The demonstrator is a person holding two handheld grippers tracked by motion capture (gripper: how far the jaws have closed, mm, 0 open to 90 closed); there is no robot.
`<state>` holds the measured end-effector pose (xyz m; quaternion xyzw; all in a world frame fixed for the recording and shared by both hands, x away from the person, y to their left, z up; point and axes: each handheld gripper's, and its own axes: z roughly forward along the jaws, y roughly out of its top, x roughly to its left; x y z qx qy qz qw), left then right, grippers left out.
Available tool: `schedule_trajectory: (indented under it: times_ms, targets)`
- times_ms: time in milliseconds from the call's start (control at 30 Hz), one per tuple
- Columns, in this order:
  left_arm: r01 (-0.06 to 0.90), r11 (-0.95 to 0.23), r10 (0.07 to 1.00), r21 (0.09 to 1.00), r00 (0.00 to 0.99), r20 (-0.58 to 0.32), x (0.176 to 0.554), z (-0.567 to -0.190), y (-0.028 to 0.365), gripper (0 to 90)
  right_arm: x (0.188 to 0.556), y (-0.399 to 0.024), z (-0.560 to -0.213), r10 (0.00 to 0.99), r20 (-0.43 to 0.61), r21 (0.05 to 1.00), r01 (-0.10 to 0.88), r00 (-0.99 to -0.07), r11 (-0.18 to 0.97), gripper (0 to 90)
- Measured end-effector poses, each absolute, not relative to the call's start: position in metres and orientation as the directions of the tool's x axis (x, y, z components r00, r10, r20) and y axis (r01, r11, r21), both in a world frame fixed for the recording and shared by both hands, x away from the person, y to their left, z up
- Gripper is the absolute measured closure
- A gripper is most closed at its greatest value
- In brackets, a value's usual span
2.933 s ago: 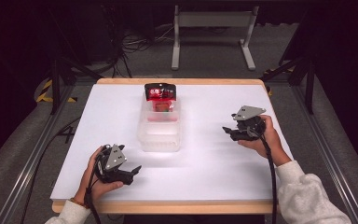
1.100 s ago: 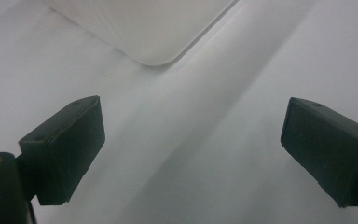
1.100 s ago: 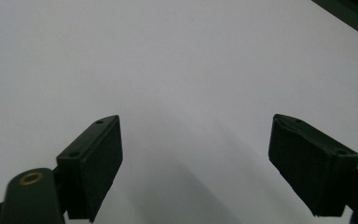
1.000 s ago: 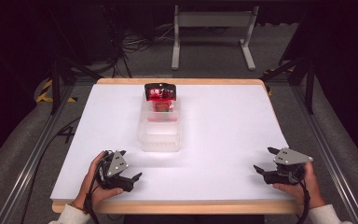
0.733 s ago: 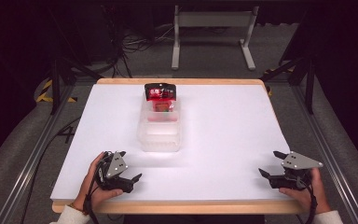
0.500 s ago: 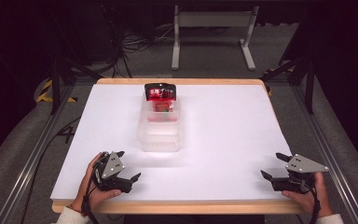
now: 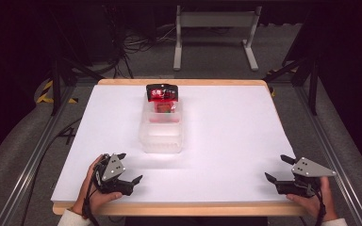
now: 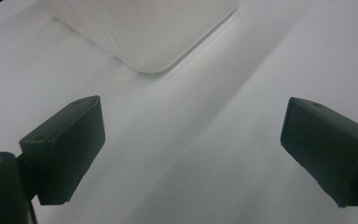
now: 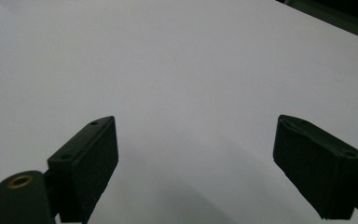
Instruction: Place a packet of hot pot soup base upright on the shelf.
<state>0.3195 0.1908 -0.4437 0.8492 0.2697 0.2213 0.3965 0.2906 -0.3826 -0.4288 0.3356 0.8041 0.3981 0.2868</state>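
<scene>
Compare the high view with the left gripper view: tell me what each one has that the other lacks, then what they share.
High view alone: the red packet at the far end of the clear plastic box, the right gripper, both hands, the floor and a metal stand. Left gripper view alone: a close look along the left gripper's wide-apart jaws, nothing between them. Shared: the white table, the left gripper and the box, whose near rounded corner lies ahead of the jaws.
</scene>
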Motion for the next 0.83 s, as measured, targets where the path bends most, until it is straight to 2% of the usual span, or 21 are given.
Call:
schedule_trajectory:
  times_ms: [833]
  targets:
    - [0.279, -0.561, 0.626, 0.779, 0.759, 0.178, 0.3229, -0.4442, 0.1857, 6.8, 0.2869, -0.3761, -0.4279, 0.758, -0.219, 0.825, 0.298, -0.614, 0.48, 13.2]
